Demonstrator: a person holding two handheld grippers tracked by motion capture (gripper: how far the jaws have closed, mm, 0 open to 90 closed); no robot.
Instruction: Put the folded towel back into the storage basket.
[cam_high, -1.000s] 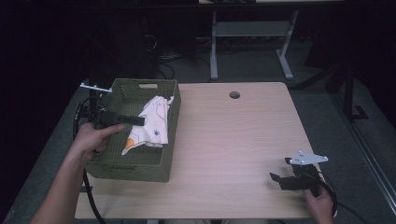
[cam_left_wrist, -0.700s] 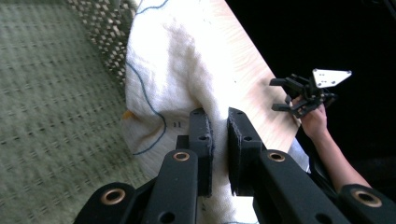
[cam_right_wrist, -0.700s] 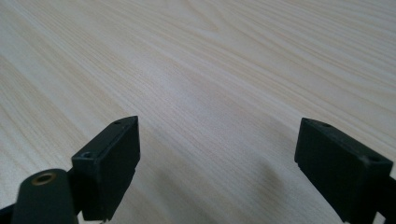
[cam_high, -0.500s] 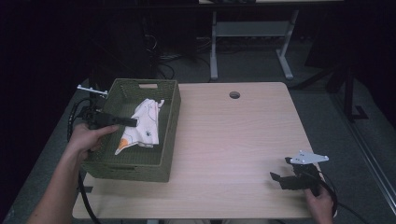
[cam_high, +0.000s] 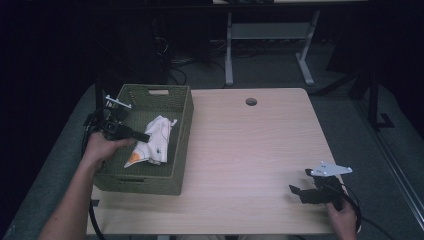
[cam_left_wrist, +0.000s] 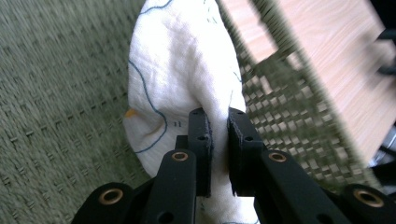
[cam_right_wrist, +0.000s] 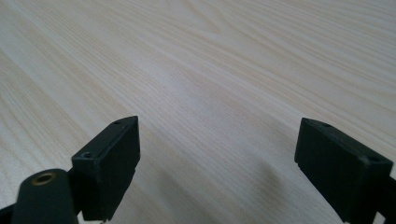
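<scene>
In the high view a green woven basket sits at the left of a pale wooden table, with a white printed cloth inside it near the right wall. The left gripper reaches over the basket's left rim to the cloth; the right gripper rests near the table's front right corner, well apart from the basket. In the left gripper view the jaws are pinched on a fold of the cloth — basket weave lies behind it. In the right gripper view the jaws stand wide apart over bare tabletop, holding nothing.
</scene>
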